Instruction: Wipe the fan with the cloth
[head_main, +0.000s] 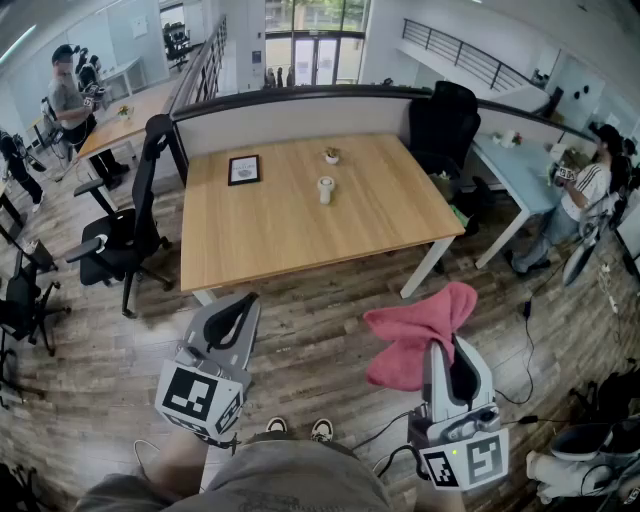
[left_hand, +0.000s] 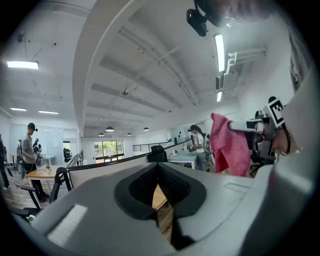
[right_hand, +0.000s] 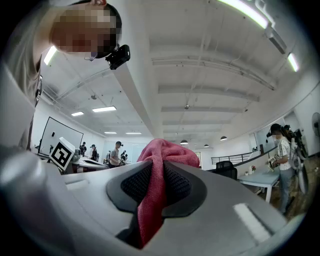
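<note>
My right hand-held gripper (right_hand: 154, 192) is clamped on a bunched pink cloth (head_main: 410, 340), which spills up and forward past its jaws. My left hand-held gripper (left_hand: 159, 195), beside it, has its jaws pressed together with nothing between them. Well ahead of both, across the floor (head_main: 330, 320), stands the wooden worktop (head_main: 280, 230). Near its middle is a small white upright object (head_main: 325, 189) that I take to be the fan, not yet reached. Risks as I judge them: the fan looks light and freestanding, so a one-sided wipe could tip or push it; the floppy bunch may hide the contact from me, or snag and drag out of the pinch
</note>
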